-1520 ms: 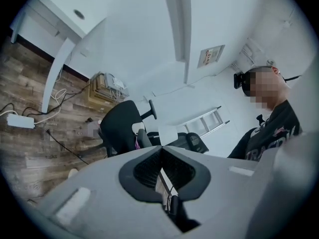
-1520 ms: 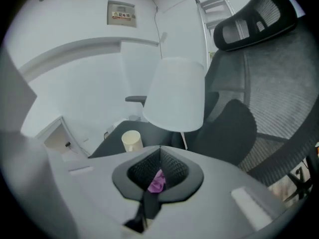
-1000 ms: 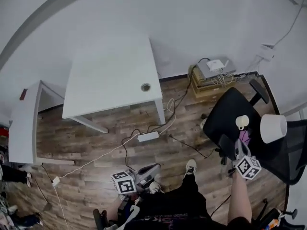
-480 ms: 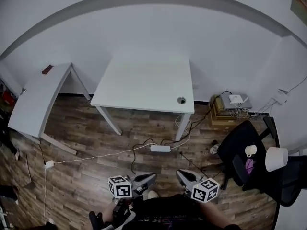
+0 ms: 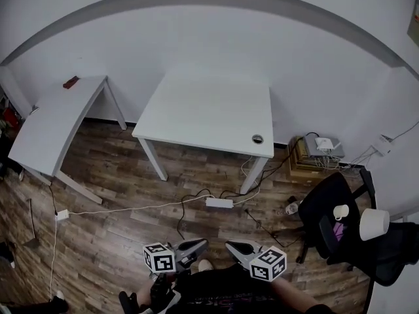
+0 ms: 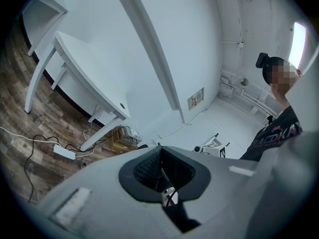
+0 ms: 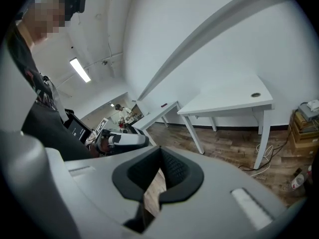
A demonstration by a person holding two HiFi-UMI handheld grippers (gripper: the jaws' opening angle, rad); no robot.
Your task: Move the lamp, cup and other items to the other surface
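On the black office chair (image 5: 322, 208) at the right of the head view sit a white cup (image 5: 340, 211), a white lamp shade (image 5: 374, 224) and a purple item (image 5: 339, 229). Both grippers hang low in front of the person, far from the chair. My left gripper (image 5: 201, 243) and my right gripper (image 5: 232, 246) point forward side by side over the wood floor. In each gripper view the jaws meet with nothing between them: left gripper (image 6: 160, 151), right gripper (image 7: 160, 151). The bare white table (image 5: 209, 113) stands ahead.
A second white table (image 5: 55, 126) stands at the left with a small red thing (image 5: 71, 82) on it. A power strip (image 5: 220, 203) and cables lie on the floor under the middle table. A box with a router (image 5: 321, 150) sits by the wall.
The head view has swung left from the chair toward the tables. My right gripper has come away from the chair and now sits beside the left one, close to the body.
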